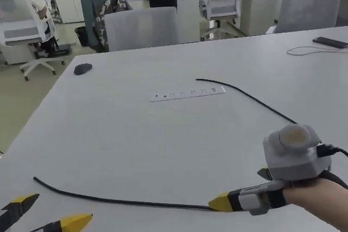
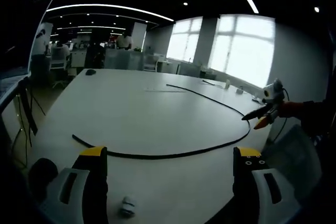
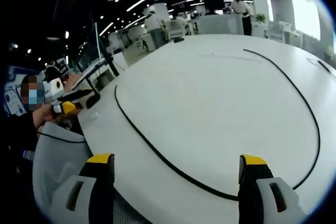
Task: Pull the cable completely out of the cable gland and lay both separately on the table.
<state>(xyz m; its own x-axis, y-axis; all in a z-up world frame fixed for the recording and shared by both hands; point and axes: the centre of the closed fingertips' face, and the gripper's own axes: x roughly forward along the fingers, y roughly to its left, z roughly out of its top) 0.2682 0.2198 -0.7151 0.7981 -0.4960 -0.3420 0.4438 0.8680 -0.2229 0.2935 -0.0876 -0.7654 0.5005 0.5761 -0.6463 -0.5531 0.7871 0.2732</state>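
A long black cable (image 1: 125, 201) lies loose on the white table (image 1: 163, 139), curving from the near left past my right gripper (image 1: 217, 205) and away to the far side (image 1: 247, 95). In the right gripper view the cable (image 3: 157, 153) runs across the table ahead of the right gripper (image 3: 176, 166), whose jaws stand wide apart and hold nothing. My left gripper (image 1: 49, 210) is open at the near left edge. Between its jaws (image 2: 170, 156) a small white piece (image 2: 127, 205), possibly the cable gland, rests on the table, apart from the cable (image 2: 157, 156).
A white power strip (image 1: 187, 93) lies mid-table, a dark mouse (image 1: 82, 68) at the far left, a phone (image 1: 330, 42) with a thin lead at the far right. Grey chairs (image 1: 141, 28) stand behind the table; people work at desks beyond.
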